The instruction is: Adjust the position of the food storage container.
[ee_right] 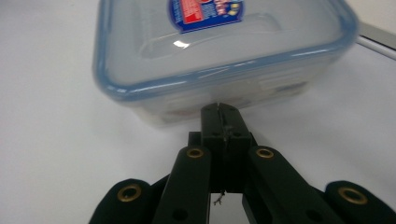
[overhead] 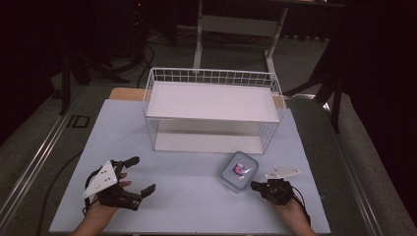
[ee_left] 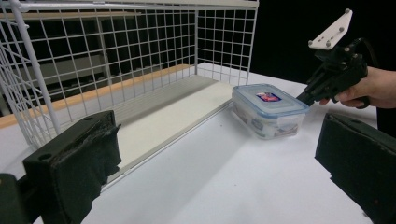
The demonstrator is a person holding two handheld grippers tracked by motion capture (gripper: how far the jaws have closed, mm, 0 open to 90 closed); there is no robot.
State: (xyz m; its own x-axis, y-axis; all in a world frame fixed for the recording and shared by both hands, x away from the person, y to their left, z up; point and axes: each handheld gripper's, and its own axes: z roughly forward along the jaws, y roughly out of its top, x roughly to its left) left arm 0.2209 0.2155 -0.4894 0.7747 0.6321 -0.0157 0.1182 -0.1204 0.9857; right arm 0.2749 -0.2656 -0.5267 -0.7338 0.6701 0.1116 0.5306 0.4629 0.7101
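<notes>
Resting spot: the clear rectangular plastic food box with a blue-rimmed lid sits on the pale table, just in front of the white wire basket's open face, toward its right corner.
Right gripper: jaws pressed together with nothing between them, their tip just at the box's near side wall; from the right gripper view I cannot tell whether it touches.
Left gripper: jaws spread wide, well apart from the box, holding nothing.
Box axis: long side runs diagonally, from near-left to far-right, far end toward the basket.
Label: red and blue sticker on the lid, print too blurred to read.
Contents: dim shapes behind the cloudy wall, not identifiable.
Cut off: the box's far edge leaves the right gripper view.
</notes>
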